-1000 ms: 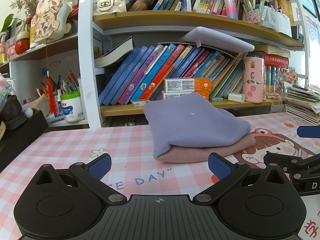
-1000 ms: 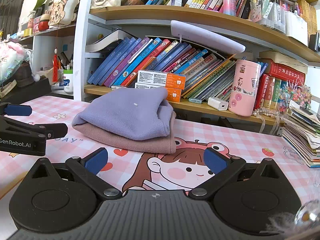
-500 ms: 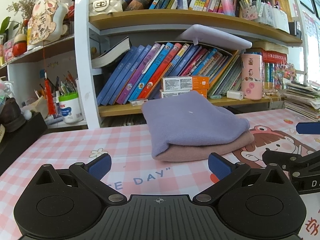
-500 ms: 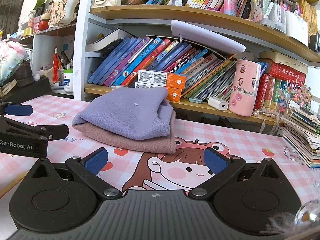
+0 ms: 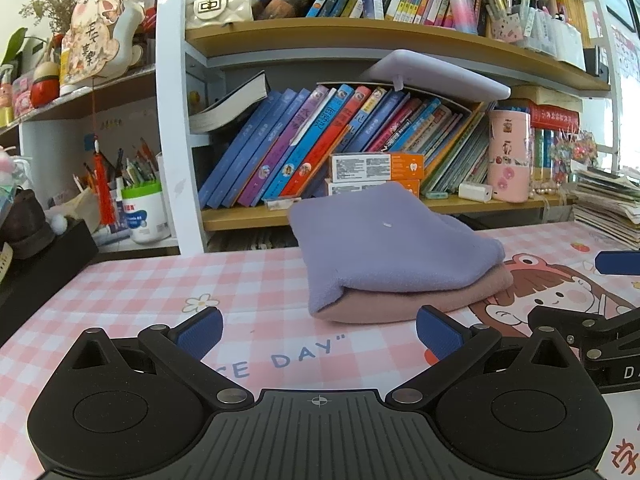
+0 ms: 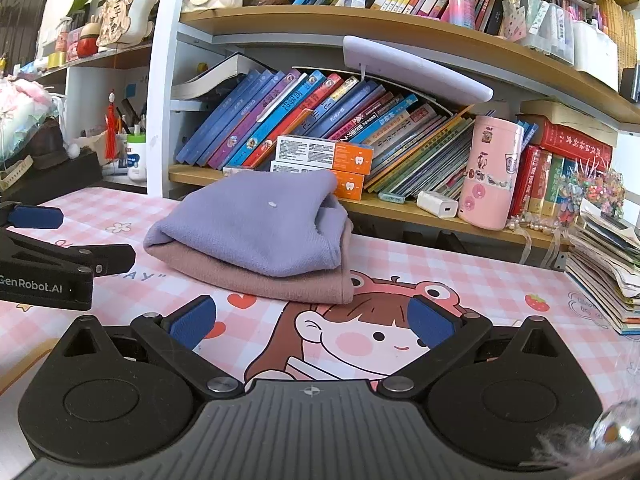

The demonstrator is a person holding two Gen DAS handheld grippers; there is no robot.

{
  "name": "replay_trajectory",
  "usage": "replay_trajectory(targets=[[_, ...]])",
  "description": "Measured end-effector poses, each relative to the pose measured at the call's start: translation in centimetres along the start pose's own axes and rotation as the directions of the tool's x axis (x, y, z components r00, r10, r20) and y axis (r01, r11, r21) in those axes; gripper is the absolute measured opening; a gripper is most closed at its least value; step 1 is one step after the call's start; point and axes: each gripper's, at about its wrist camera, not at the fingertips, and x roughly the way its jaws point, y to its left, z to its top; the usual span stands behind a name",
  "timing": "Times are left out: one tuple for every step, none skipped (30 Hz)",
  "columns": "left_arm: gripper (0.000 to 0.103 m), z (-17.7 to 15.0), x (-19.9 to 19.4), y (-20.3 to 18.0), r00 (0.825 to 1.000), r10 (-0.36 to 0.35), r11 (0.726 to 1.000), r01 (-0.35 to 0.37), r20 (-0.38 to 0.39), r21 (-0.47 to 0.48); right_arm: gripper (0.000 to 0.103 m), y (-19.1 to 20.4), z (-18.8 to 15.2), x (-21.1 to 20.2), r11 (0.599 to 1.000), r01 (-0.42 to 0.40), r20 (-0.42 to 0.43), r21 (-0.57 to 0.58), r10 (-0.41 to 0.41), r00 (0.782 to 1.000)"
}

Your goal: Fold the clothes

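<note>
A folded lavender garment lies on top of a folded dusty-pink garment on the pink checked desk mat. The same stack shows in the right wrist view, lavender over pink. My left gripper is open and empty, a short way in front of the stack. My right gripper is open and empty, in front of the stack's right end. Each gripper appears at the edge of the other's view.
A bookshelf full of leaning books stands right behind the stack. A pink tumbler and a white charger sit on the low shelf. A pile of magazines lies at the right. A black box stands at the left.
The left wrist view has shifted slightly, with the stack drifting a little left and up in it. The right gripper and the clothes have not moved.
</note>
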Motion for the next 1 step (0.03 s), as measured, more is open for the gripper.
replay_trajectory(targets=[[0.103, 0.01, 0.02, 0.00, 1.000, -0.001, 1.000, 0.001, -0.002, 0.000, 0.103, -0.01, 0.00, 0.01, 1.000, 0.000, 0.000, 0.000, 0.000, 1.000]])
